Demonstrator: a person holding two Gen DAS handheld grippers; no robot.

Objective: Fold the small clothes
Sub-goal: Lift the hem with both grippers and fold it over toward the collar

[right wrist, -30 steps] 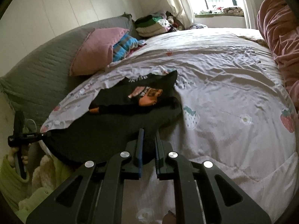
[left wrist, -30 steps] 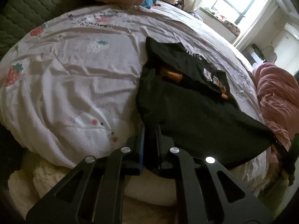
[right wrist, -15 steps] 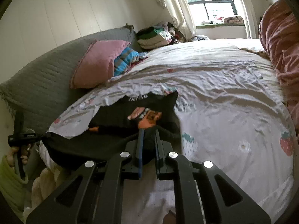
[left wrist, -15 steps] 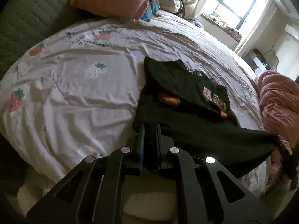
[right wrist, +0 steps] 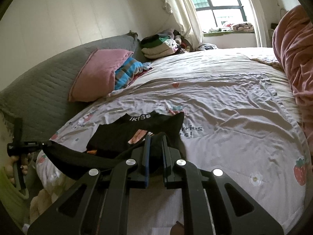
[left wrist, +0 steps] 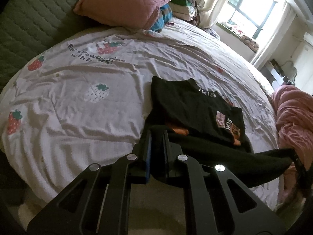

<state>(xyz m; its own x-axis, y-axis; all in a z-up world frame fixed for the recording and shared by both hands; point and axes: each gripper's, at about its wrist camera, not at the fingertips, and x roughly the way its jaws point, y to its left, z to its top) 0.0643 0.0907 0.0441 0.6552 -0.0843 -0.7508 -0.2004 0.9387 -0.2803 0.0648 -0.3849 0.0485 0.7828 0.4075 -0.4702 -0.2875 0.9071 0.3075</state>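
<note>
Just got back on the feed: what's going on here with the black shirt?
A person is folding a black T-shirt on the strawberry-print bedspread. Left tongs and right tongs are each clamped on a corner of its near edge, holding that edge stretched and raised above the bed while the printed far part lies flat.

A wide bed (left wrist: 82,105) carries everything, spread with a creased white sheet printed with strawberries and dark lettering; a black garment (left wrist: 191,105) with orange print lies partly on it near the closer edge, its near hem raised off the sheet; a pink pillow (left wrist: 121,2) rests at the head against a grey quilted headboard (right wrist: 45,90); a striped blue cloth (right wrist: 127,70) is tucked beside the pillow; folded clothes (right wrist: 158,45) are stacked at the far corner; a rumpled pink blanket (left wrist: 293,121) is heaped along the other side.
</note>
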